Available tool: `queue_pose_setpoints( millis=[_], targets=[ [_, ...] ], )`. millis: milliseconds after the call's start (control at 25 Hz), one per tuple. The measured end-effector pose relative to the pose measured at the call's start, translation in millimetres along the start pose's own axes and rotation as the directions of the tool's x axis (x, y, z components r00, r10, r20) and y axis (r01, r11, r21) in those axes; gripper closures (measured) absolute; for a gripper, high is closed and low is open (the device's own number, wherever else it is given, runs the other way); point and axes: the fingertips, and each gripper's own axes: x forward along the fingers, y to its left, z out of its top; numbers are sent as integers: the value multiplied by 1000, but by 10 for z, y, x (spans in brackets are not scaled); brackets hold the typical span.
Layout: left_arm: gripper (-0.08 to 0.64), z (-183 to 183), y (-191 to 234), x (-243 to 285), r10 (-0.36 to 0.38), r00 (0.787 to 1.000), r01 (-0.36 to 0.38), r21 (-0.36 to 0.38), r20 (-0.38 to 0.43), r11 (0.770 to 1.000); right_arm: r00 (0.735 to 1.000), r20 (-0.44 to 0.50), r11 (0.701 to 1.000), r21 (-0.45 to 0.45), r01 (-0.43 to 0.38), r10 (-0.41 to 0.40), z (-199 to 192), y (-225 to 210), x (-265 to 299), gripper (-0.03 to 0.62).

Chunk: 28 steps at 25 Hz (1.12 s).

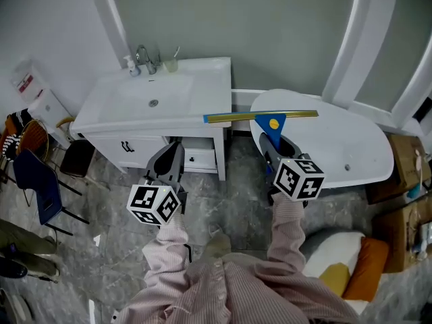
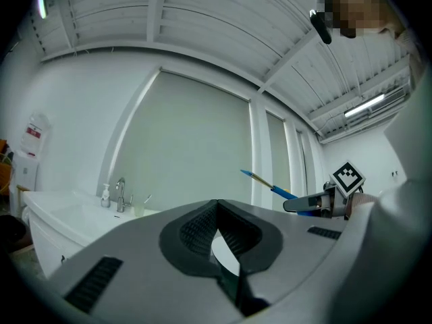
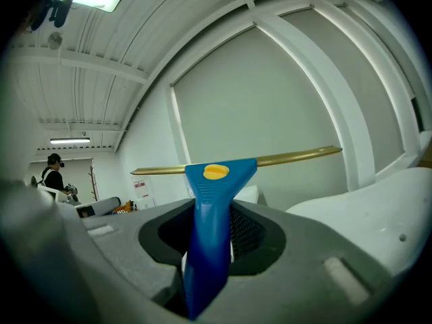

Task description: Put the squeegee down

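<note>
1. The right hand-held gripper (image 1: 275,146) has its jaws clamped on the blue handle of the squeegee (image 1: 273,123), which stands between the two dark pads in the right gripper view (image 3: 210,216)
2. The squeegee (image 3: 214,181) is held up in the air, not set down; its handle runs back towards the person and its gold blade lies level and crosswise at the far end
3. From the head view, the blade spans the gap between the right front corner of the white washbasin cabinet (image 1: 202,79) and the near end of the white bathtub (image 1: 337,150)
4. The left hand-held gripper (image 1: 174,148) hangs in front of the cabinet, well apart from the squeegee; in its own view (image 2: 216,205) the jaw tips meet with nothing between them
5. The left gripper view also catches the squeegee (image 2: 273,186) off to its right, in the other gripper
6. A tap (image 1: 143,58), a soap bottle (image 1: 128,64) and a cup (image 1: 170,64) stand at the back of the basin
7. A dark chair (image 1: 34,181) stands on the grey floor (image 1: 101,248) at the left
</note>
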Motion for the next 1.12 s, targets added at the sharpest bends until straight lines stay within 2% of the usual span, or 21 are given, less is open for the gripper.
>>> queue_pose_setpoints(
  millis=[280, 560, 1120],
  targets=[
    [558, -35, 512, 657, -4, 1000, 4, -26, -22, 1000, 999, -53, 1000, 25, -7, 8, 14, -168, 811, 471],
    [558, -64, 941, 1226, -19, 999, 18, -41, -28, 999, 998, -61, 998, 65, -20, 24, 91, -350, 1459, 471],
    [558, -262, 1464, 1637, -12, 998, 7, -73, -66, 997, 995, -96, 996, 93, -19, 28, -24, -438, 2161, 471]
  ],
)
